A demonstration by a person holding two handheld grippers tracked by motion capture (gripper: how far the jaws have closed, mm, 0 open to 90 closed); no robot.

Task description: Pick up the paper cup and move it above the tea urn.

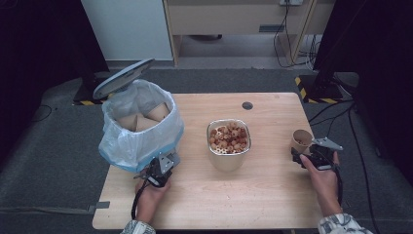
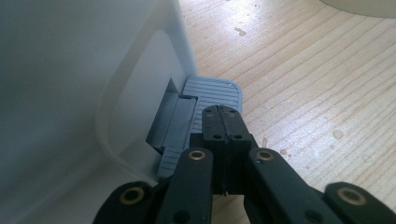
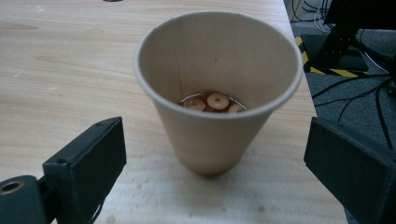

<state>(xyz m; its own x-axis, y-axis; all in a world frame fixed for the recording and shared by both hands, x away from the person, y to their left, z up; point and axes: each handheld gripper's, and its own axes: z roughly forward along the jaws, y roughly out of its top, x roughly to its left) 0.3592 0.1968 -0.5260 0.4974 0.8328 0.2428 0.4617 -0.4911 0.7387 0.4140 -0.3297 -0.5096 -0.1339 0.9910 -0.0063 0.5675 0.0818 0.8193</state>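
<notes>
A pedal bin (image 1: 139, 126) lined with a white bag stands at the table's left, its lid (image 1: 122, 78) raised and used paper cups (image 1: 146, 117) inside. My left gripper (image 1: 157, 170) is shut at the foot of the bin. In the left gripper view its closed tips (image 2: 223, 112) rest on the grey ribbed pedal (image 2: 210, 91) beside the bin's wall (image 2: 70, 70). A paper cup (image 1: 301, 140) stands upright near the table's right edge. My right gripper (image 1: 304, 156) is open just behind it. In the right gripper view the cup (image 3: 219, 93), with a few cereal rings in liquid at its bottom, stands between the wide jaws (image 3: 217, 140), untouched.
A metal container (image 1: 229, 156) full of cereal rings (image 1: 229, 137) sits mid-table. The wooden table (image 1: 272, 195) has a small cable hole (image 1: 247, 105) at the back. Its right edge is close to the cup; cables (image 1: 336, 112) and a stand base lie on the floor beyond.
</notes>
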